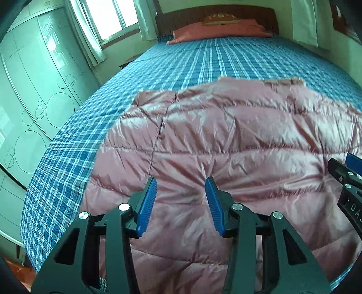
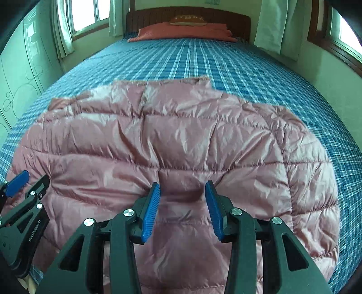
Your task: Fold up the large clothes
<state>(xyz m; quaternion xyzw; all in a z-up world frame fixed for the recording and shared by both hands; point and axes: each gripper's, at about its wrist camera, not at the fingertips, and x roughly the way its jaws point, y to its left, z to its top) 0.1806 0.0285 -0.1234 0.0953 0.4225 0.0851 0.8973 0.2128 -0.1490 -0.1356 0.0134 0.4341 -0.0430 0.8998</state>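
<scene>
A pink quilted down jacket [image 1: 226,135] lies spread flat on the blue plaid bed [image 1: 181,61]; it also shows in the right wrist view [image 2: 169,140]. My left gripper [image 1: 181,183] is open, its blue pads pressing into the jacket near its lower edge. My right gripper [image 2: 182,186] is open too, its fingertips dug into the jacket fabric, which bulges between them. The right gripper shows at the right edge of the left view [image 1: 348,178], and the left gripper shows at the left edge of the right view [image 2: 25,181].
An orange-pink pillow [image 1: 217,31] lies against the wooden headboard [image 1: 215,15] at the far end. A pale wardrobe [image 1: 29,101] stands left of the bed. Curtained windows [image 1: 108,18] are on the far wall; another window [image 2: 344,29] is on the right.
</scene>
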